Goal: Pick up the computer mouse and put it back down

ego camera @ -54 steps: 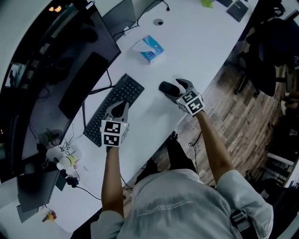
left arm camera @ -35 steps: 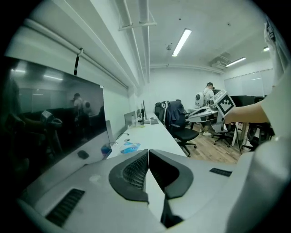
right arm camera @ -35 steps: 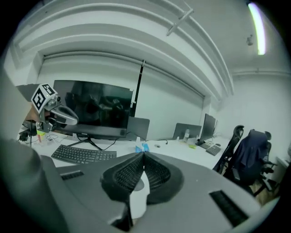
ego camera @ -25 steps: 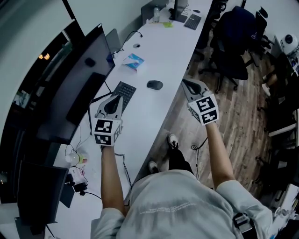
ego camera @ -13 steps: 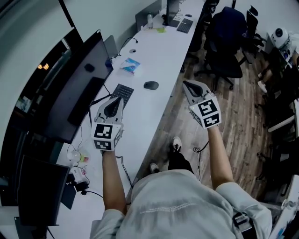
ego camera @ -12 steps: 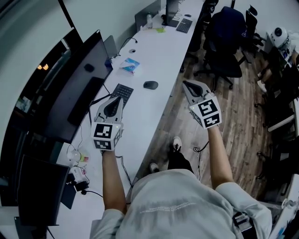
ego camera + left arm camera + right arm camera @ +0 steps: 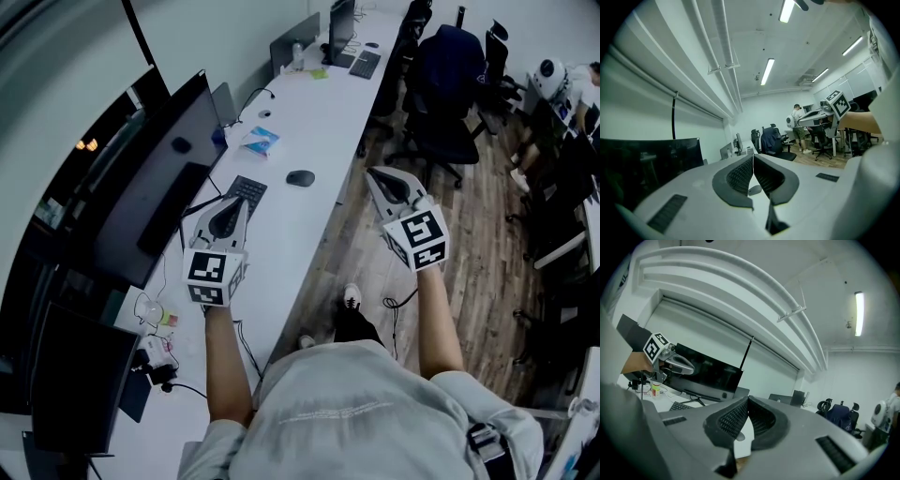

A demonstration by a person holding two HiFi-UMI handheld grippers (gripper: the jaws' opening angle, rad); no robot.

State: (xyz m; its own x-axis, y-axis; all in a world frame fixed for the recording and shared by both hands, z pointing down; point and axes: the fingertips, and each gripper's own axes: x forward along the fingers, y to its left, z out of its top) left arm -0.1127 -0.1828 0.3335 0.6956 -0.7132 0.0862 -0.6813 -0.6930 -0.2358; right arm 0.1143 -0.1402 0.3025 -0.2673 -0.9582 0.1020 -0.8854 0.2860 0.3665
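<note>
Fingers (image 7: 739,176) of the left gripper (image 7: 230,208) and right gripper (image 7: 380,178) are pressed shut, pad to pad, with nothing between them. The computer mouse (image 7: 300,178) lies on the white desk (image 7: 314,117), upper centre of the head view, right of the keyboard (image 7: 242,190). It is probably light, rigid and smooth-shelled; grip across its flanks at mid-body. Two seconds earlier the right gripper was at the mouse; both grippers now sit well apart from it.

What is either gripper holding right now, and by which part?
Nothing: left gripper and right gripper are shut, empty; the mouse lies on the desk.
</note>
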